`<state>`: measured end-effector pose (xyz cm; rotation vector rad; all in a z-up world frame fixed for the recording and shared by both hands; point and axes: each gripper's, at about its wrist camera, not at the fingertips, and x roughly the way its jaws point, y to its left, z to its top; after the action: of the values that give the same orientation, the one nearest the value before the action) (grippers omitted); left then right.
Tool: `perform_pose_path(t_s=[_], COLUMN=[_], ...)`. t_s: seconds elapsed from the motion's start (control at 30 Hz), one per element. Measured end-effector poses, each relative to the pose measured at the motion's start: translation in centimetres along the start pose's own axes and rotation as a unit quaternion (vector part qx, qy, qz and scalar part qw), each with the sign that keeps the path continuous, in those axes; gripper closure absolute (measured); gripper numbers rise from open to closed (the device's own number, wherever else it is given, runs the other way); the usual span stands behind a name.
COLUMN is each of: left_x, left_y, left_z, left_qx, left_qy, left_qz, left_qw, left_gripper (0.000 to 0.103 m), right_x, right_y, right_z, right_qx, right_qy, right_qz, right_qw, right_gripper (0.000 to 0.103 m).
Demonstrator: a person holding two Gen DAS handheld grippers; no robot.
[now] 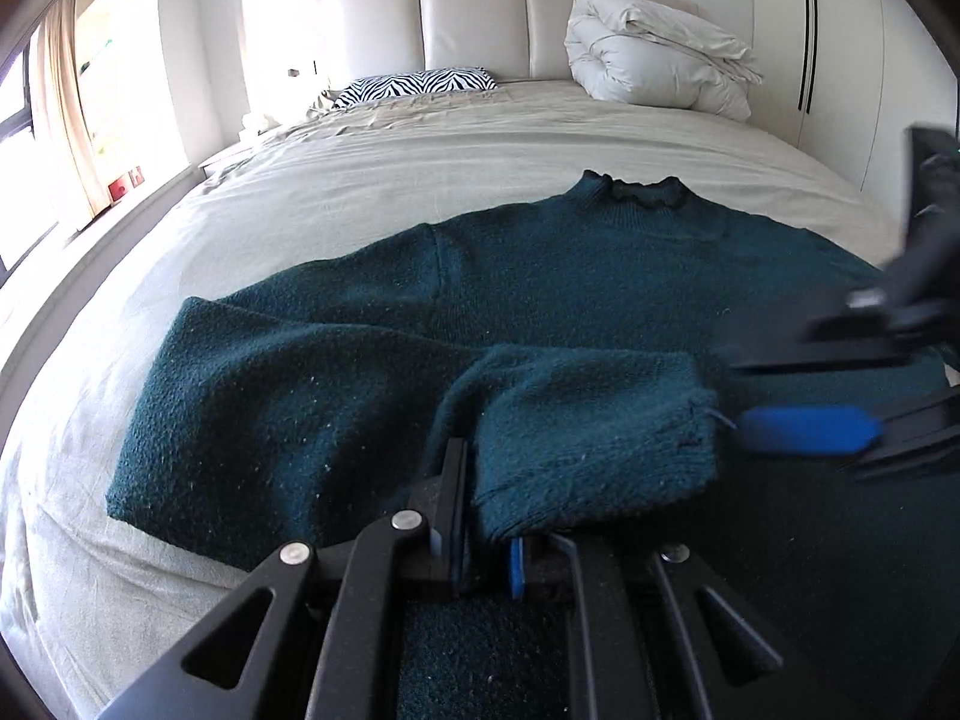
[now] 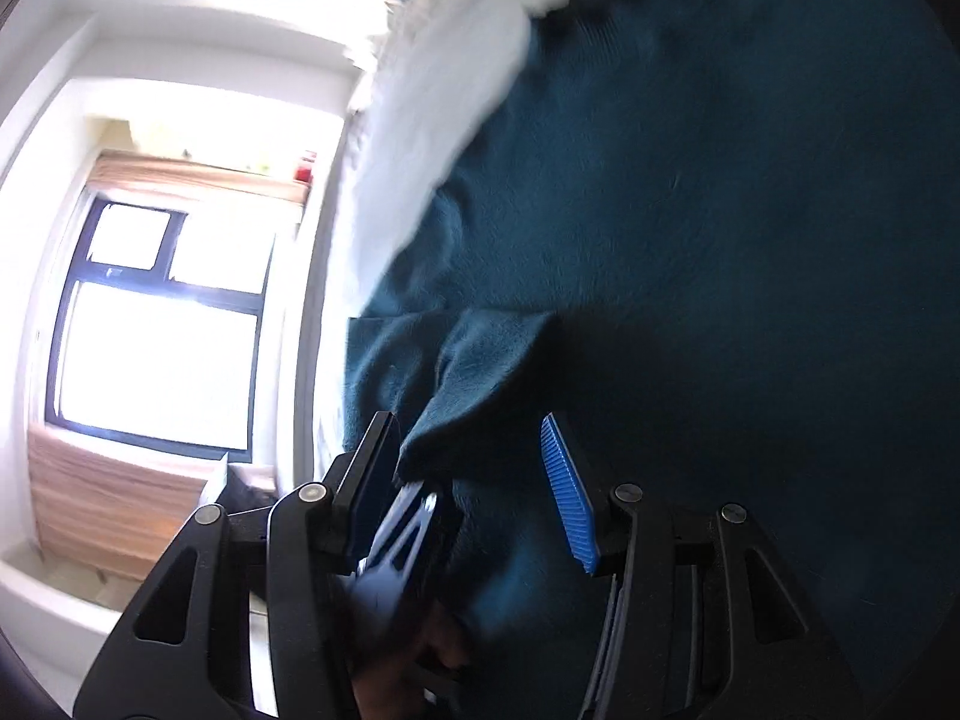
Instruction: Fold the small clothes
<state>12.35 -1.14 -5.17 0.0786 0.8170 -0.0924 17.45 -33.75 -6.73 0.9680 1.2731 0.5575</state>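
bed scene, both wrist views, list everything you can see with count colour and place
sweater: one, dark teal, spread flat on the bed, one sleeve folded across its body
bed: one, beige sheet, under the sweater
headboard: one, cream, padded, far end of the bed
duvet: one, white, bundled at the far right of the bed
pillow: one, black and white zebra stripes, by the headboard
window: one, dark frame, beyond the bed's side
left gripper: one, black with blue pads, jaws pinching the sleeve's edge
right gripper: one, black with blue pads, jaws apart at the sleeve's cuff
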Motion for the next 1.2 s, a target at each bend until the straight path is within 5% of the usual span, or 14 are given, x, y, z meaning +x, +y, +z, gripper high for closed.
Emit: perform_pose_path(t_s=[0.27,0.33,0.43,0.5,0.6,0.83,1.0,1.2], left_x=[0.6,0.5,0.4,-0.1,-1.7,-4.8,-3.9,-3.6], left_y=[0.5,0.8,1.3,1.5,2.1,7.4,12.6,14.6], left_z=[0.1,0.2,0.3,0.3,0.2,0.0,0.6,2.7], left_qx=[-0.013,-0.019,-0.031,-0.040,-0.056,-0.145,-0.215,-0.227], left_qy=[-0.002,-0.003,-0.003,-0.005,-0.025,-0.052,-0.040,-0.053], left_qz=[-0.009,-0.011,-0.020,-0.026,-0.039,-0.095,-0.098,-0.111], left_qw=[0.9999,0.9998,0.9993,0.9988,0.9973,0.9836,0.9708,0.9662], left_gripper=[0.089,0.085,0.071,0.047,0.031,0.031,0.062,0.067], right_x=[2.7,3.1,3.8,3.1,1.7,-5.1,-9.6,-12.6], right_y=[-0.8,-0.3,0.6,1.4,3.0,2.1,-0.5,-2.6], right_z=[0.8,0.8,0.2,0.2,0.8,4.4,6.9,8.7], right_qx=[0.010,-0.016,-0.055,-0.082,-0.127,-0.144,-0.126,-0.129], right_qy=[-0.009,-0.011,-0.022,-0.037,-0.064,-0.132,-0.169,-0.190], right_qz=[0.002,-0.013,-0.037,-0.054,-0.083,-0.170,-0.210,-0.252], right_qw=[1.000,1.000,0.998,0.995,0.986,0.966,0.955,0.940], right_gripper=[0.055,0.075,0.091,0.094,0.096,0.096,0.096,0.096])
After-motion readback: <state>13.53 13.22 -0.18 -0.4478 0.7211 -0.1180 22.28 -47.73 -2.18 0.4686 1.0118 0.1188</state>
